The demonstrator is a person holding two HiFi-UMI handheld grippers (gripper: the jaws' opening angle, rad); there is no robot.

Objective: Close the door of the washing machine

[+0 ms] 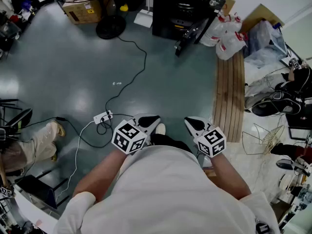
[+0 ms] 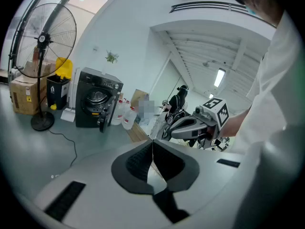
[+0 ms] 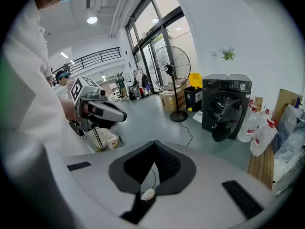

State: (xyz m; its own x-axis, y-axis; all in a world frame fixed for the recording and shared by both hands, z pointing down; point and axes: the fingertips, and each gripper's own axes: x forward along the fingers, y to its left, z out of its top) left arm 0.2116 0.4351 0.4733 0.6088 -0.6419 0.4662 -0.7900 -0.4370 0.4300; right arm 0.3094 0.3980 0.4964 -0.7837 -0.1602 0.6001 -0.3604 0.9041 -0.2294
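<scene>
The black washing machine point(image 1: 187, 4) stands at the far side of the floor, its round door point(image 1: 189, 37) swung open towards me. Both grippers are held close to my body, well short of the machine. My left gripper point(image 1: 150, 121) is shut with nothing in it; in the left gripper view its pads meet in a line point(image 2: 152, 143), and the machine point(image 2: 95, 103) and its open door point(image 2: 107, 114) show far off at the left. My right gripper point(image 1: 191, 123) is shut and empty too point(image 3: 154, 146), with the machine point(image 3: 228, 99) and the door point(image 3: 226, 122) ahead at the right.
A standing fan point(image 1: 110, 27) and a cardboard box point(image 1: 82, 8) are left of the machine. Plastic jugs point(image 1: 227, 34) and a wooden board point(image 1: 230, 96) lie to its right. A power strip point(image 1: 103, 116) with cables crosses the grey floor. A seated person's leg point(image 1: 30, 146) is at the left.
</scene>
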